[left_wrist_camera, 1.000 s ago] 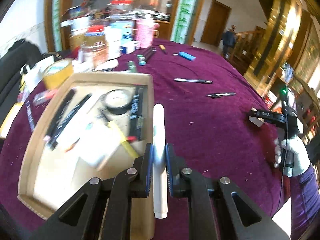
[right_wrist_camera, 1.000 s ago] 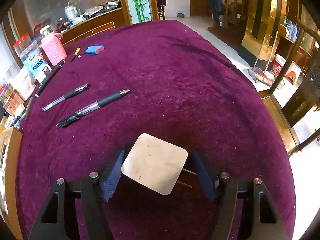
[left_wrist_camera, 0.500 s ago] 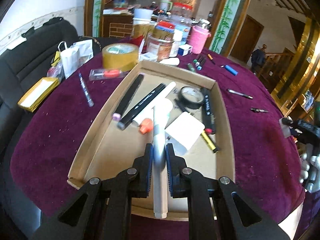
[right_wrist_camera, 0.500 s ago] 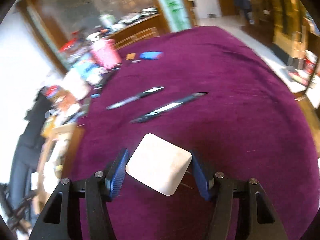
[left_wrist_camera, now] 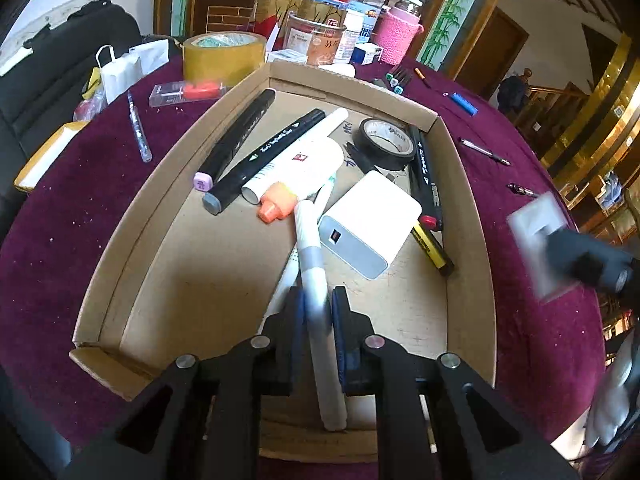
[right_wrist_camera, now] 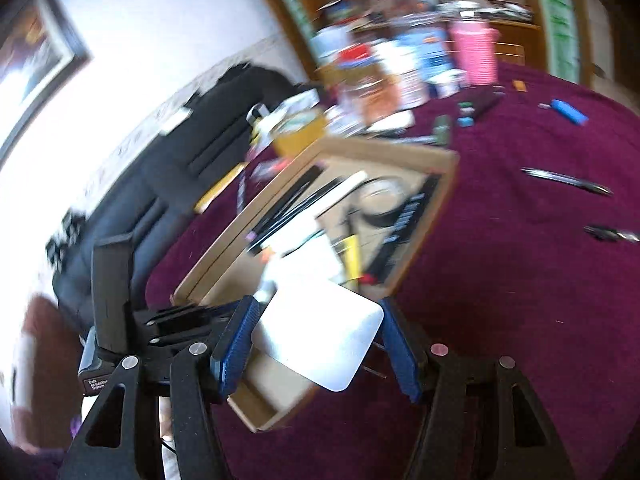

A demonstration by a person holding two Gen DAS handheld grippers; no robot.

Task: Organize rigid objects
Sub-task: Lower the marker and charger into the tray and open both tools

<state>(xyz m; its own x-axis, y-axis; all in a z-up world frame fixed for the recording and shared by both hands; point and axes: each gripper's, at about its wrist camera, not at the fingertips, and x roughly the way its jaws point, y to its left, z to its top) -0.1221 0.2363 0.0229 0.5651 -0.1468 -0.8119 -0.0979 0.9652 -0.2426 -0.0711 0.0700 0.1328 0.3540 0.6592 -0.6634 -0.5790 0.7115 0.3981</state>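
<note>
Step in hand: loading the cardboard tray (left_wrist_camera: 472, 216). Left gripper (left_wrist_camera: 318, 312) is clenched on a white marker (left_wrist_camera: 316, 280), hovering over the tray's near end; next it needs lowering and release. Right gripper (right_wrist_camera: 316, 340) grips a white square adapter (right_wrist_camera: 320, 336), the tray just ahead of it. Writing on black markers ahead unreadable; black tape (left_wrist_camera: 387, 142) label too small.

This looks like a room in a home, with a big round table (left_wrist_camera: 60, 208) under a purple cloth, jars (left_wrist_camera: 320, 36) and a pink cup (left_wrist_camera: 398, 36) crowded together, a black sofa (left_wrist_camera: 60, 64), wooden doors (left_wrist_camera: 494, 52) and stairs (left_wrist_camera: 548, 96).
</note>
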